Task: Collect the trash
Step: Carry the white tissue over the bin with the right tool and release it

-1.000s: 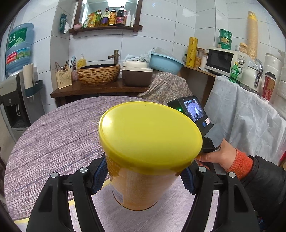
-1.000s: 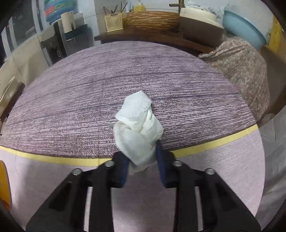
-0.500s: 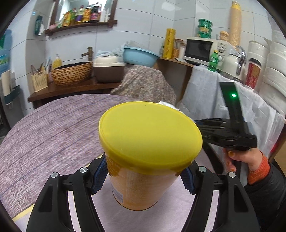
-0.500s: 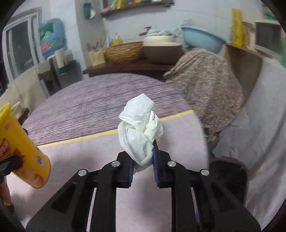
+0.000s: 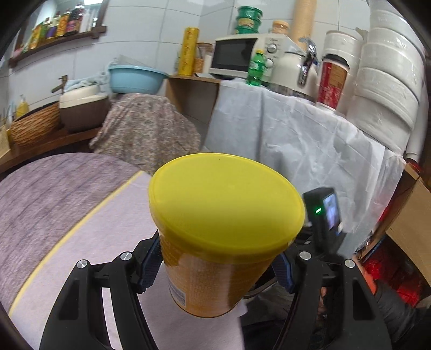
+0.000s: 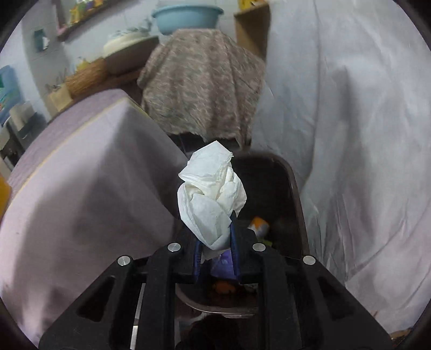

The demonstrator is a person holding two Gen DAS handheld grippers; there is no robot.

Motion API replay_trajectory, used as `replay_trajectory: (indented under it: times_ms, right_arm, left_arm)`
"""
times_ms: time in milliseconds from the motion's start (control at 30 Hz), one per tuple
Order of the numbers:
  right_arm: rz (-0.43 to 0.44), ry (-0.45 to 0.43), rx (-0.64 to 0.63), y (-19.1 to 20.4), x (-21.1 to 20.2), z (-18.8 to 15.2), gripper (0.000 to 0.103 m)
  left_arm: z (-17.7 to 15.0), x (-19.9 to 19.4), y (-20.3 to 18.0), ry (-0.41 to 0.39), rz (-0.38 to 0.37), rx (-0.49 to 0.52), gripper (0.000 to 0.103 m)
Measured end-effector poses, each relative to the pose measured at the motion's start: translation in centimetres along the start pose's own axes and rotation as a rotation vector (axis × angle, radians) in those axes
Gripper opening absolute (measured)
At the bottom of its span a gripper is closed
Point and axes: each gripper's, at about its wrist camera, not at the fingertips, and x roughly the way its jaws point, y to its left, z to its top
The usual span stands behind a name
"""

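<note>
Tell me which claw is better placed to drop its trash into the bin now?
Right. The right claw holds the crumpled tissue above the dark bin; the left claw grips the yellow-lidded can near the table edge.

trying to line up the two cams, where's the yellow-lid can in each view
Left wrist: the yellow-lid can fills the lower centre, clamped in the left gripper.
Right wrist: only an orange sliver at the far left edge, probably that can.
Shared landmark: the blue basin.

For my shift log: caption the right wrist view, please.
Right gripper holds a crumpled white tissue above the dark plastic trash bin beside the table.
</note>
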Motion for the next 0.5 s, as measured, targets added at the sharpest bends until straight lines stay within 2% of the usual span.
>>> replay_trajectory:
  times_ms: [100, 267, 500]
  right_arm:
    - [0.016, 0.043, 0.053, -1.8, 2.8, -1.5, 0.022]
    - [0.006, 0.06, 0.11, -3.3, 4.8, -2.7, 0.053]
    - [-0.032, 0.002, 0.196, -6.3, 2.2, -4.2, 0.06]
  left_arm:
    - [0.1, 2.7, -1.6, 0.046, -0.042, -0.011, 0.068]
    - [-0.2, 6.5, -3.6, 0.111, -0.049, -0.021, 0.068]
    - [-0.4, 11.5, -5.1, 0.209, -0.047, -0.043, 0.068]
